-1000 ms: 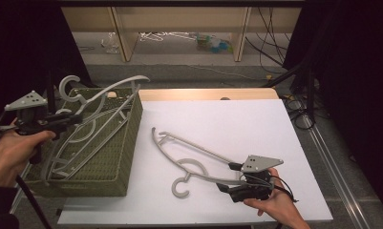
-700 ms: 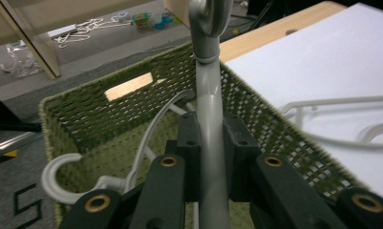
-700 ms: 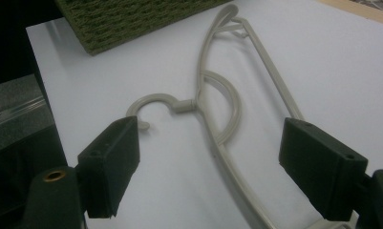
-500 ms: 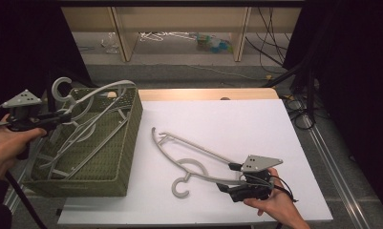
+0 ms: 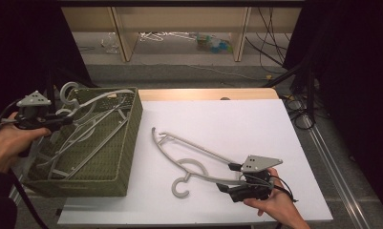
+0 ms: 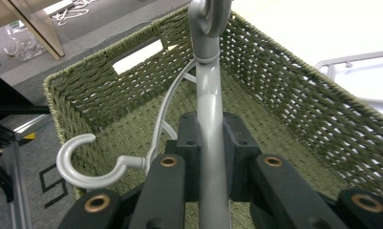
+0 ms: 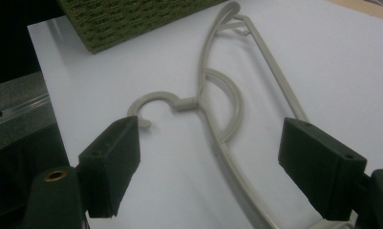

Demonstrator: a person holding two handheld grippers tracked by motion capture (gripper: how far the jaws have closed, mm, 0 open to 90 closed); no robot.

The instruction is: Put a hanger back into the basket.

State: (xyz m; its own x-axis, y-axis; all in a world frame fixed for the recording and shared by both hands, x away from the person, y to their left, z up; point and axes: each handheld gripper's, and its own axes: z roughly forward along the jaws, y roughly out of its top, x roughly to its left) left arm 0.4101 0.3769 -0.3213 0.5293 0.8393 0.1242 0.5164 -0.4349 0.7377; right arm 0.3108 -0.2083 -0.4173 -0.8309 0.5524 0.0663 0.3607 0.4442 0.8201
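At the near edge of the white worktop [image 5: 256, 119], toward its near right corner, the person's right hand [image 5: 275, 206] holds the right gripper [image 5: 227, 179], which lies low over the surface and points left along the near edge. Its jaws stand wide apart with nothing pinched: in the right gripper view the two black pads [image 7: 110, 164] flank the near arm of a grey plastic hanger [image 5: 189, 155] without touching it. That hanger lies flat on the white worktop, its hook toward the near edge and open to the left, its far tip reaching toward the middle of the board, just beside the green woven basket [image 5: 127, 143]. The basket stands at the left edge of the worktop, running from near to far, with a handle slot cut in its far wall. Inside it lie more grey hangers [image 5: 84, 143], leaning across one another, their bars crossing from the near left to the far right of the basket. At the basket's far left corner the left hand [image 5: 10, 143] holds the left gripper [image 5: 67, 119], which reaches in over the rim. Its jaws are closed tight on the shoulder bar of the top hanger [image 6: 208, 95]; in the left gripper view the bar runs straight up between the pads [image 6: 237, 143], with the hook of that hanger above the far wall. The hook of another hanger [image 6: 84, 164] curls beside the jaws at the left.
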